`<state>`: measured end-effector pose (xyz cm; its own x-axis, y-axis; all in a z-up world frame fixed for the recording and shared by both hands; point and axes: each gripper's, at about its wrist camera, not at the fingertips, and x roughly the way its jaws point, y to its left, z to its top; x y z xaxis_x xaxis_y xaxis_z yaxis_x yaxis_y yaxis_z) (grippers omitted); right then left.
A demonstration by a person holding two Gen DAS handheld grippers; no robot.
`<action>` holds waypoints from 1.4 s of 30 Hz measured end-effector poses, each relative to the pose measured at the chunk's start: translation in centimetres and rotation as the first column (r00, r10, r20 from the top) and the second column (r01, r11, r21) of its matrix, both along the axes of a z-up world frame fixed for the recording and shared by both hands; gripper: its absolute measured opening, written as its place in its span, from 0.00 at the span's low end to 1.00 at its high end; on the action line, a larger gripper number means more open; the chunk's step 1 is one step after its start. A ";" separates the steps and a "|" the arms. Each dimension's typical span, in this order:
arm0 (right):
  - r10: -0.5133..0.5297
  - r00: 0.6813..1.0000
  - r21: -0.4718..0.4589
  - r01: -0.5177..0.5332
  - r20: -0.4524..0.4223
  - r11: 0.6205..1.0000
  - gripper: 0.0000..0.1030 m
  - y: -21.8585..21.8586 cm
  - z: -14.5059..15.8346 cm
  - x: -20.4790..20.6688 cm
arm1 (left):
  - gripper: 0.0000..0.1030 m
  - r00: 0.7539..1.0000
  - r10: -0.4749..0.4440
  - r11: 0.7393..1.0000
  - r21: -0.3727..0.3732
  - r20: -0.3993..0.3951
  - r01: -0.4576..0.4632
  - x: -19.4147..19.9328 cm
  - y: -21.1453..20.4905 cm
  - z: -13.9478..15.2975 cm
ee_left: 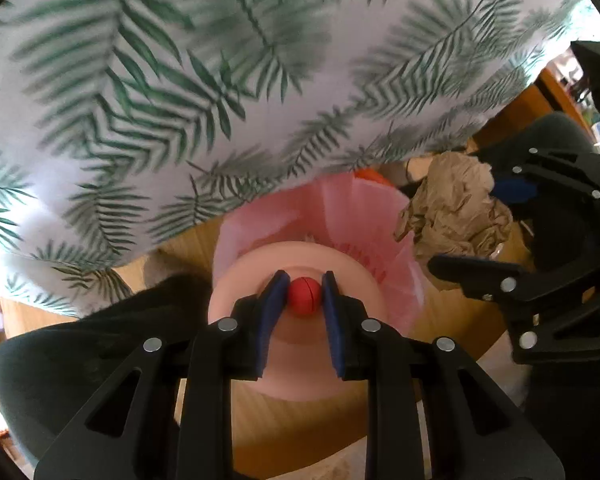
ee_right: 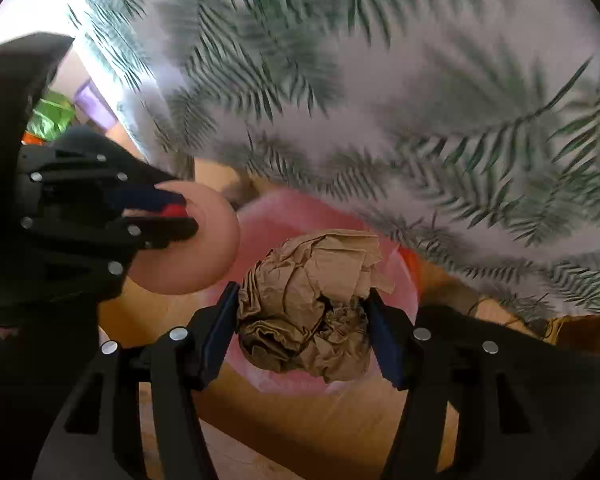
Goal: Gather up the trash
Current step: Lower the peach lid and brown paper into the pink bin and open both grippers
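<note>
Closest to the left wrist camera, the left gripper [ee_left: 305,294] has its blue pads drawn in narrow on the red knob [ee_left: 305,295] of a peach-coloured lid [ee_left: 236,296], pinching it by its handle so that the lid hangs off to one side rather than covering the bin. In the right wrist view the right gripper [ee_right: 304,316] holds a crumpled ball of brown paper [ee_right: 312,304], its pads set about half apart and pressing on both flanks of the wad, which keeps the loose creases from springing open. Just beyond both tools stands the bin lined with a pink bag [ee_right: 404,280], its mouth uncovered on the wooden floor [ee_right: 300,432]; the paper seems to hang over that opening, though blur makes its height hard to judge. Farther off, a white cloth with a green fern print [ee_left: 180,100] drapes down behind the bin.
</note>
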<state>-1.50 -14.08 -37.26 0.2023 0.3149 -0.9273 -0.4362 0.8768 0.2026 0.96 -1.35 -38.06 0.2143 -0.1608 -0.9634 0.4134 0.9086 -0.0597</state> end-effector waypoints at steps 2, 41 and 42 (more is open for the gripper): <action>0.008 0.999 -0.013 -0.009 -0.032 1.000 0.58 0.2 -1.6 0.4 | 0.23 1.000 -0.001 1.000 0.015 -0.027 0.002 0.6 -0.2 -1.3; 0.011 0.993 -0.092 -0.022 -0.121 0.996 0.95 0.4 -7.2 2.3 | 0.51 0.992 0.112 0.989 0.107 -0.055 -0.106 3.0 1.0 -5.1; -0.001 0.995 -0.103 -0.010 -0.101 0.995 0.95 0.2 -6.8 2.2 | 0.54 0.992 0.119 0.988 0.103 -0.048 -0.114 3.0 1.2 -4.8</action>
